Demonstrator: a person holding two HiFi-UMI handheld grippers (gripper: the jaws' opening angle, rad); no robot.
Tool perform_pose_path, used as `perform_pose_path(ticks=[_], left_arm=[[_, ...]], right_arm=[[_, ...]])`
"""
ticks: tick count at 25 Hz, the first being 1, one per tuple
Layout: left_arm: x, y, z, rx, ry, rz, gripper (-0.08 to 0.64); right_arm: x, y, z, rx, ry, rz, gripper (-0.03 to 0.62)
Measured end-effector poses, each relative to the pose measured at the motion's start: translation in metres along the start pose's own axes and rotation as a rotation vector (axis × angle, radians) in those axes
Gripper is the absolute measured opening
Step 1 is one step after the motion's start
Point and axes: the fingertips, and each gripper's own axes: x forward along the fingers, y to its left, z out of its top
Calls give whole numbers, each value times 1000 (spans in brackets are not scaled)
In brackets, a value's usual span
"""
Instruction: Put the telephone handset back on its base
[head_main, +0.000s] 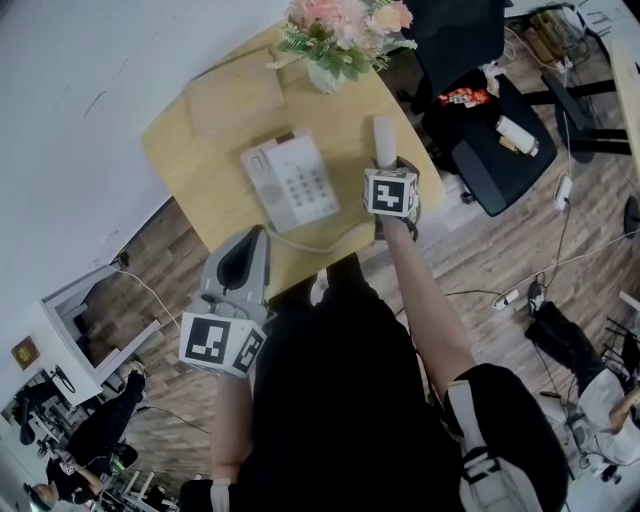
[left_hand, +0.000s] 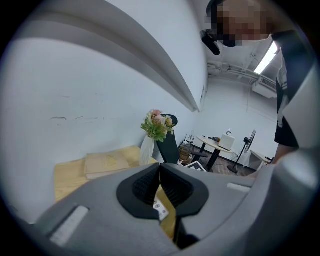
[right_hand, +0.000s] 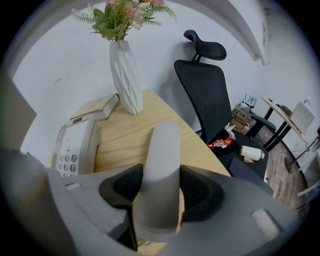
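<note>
The wooden surface (head_main: 185, 150) carries the telephone base (head_main: 290, 182) mid-way. My right tool (right_hand: 160, 191) clamps the handset (right_hand: 161, 145) near the right edge. I'd carry it left, line it up along the cradle, and lower it gently. My left tool (left_hand: 160, 189) is closed and empty.

The grey two-jaw left gripper (left_hand: 159, 182) is held low, close to the body, jaws pressed together on nothing. The grey two-jaw right gripper (right_hand: 159, 192) is extended forward, jaws clamped on the white plastic telephone handset (right_hand: 163, 145).
</note>
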Motion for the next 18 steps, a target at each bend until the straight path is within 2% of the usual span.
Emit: perform_pose_path(ticks=[6,11,18], left_arm=[[-9,2,-3,-6,-9,10,11],[-19,4,-3,-6,-20,14,11],[-34,4,-4,-7,-36,33,11]], right_arm=[[2,-1,-5,11,21,-23,221],[-1,2,0,-4,11,-25,219],[-6,7,-12,10,29,-13,219]])
